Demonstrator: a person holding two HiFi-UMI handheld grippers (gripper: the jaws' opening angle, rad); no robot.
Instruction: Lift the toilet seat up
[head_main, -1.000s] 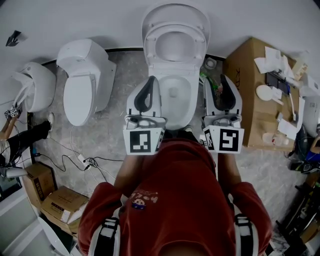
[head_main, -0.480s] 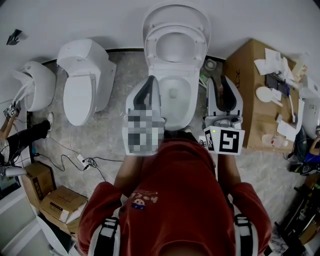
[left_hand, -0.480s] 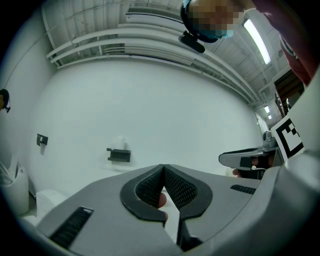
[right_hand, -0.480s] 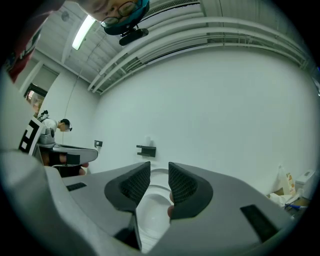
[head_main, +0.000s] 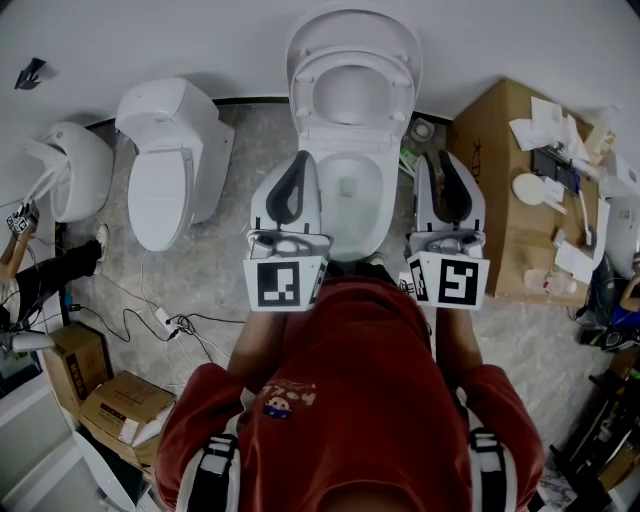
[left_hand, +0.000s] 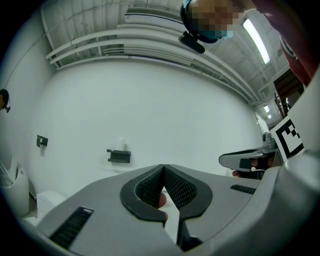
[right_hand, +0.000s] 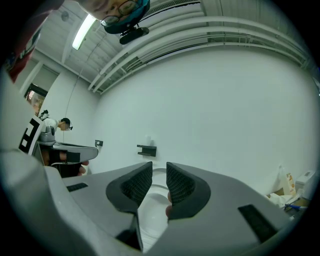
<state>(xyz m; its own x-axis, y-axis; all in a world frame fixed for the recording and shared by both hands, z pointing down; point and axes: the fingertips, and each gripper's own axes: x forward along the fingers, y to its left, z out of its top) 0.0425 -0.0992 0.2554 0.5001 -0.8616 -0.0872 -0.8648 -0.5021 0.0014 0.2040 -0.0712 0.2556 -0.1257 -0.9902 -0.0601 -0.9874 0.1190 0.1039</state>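
Toilet seat (head_main: 350, 57) up already, tipped back against the raised lid (head_main: 350, 22) and the wall, long axis running up the wall, hinge at the foot. Straight ahead of both grippers and between them, well apart from either; judged done, no lift left to make. Below it the open bowl (head_main: 385, 200), rim bare, nothing inside to see but the drain and perhaps a little water. Left gripper (head_main: 300, 157) (left_hand: 163, 166) level over the bowl's left rim, seemingly the nearer of the two to the seat, jaws closed tip to tip on nothing. Right gripper (head_main: 447, 155) (right_hand: 159, 165) level just off the bowl's right side, jaws just lately closing in, a narrow gap left, nothing between them, only the toilet beyond. Further out: a second toilet (head_main: 165, 165) at left, lid down; a cardboard box (head_main: 505, 180) at right with papers and white plastic bits on top; smaller cartons (head_main: 125, 410) at lower left, contents not to be made out.
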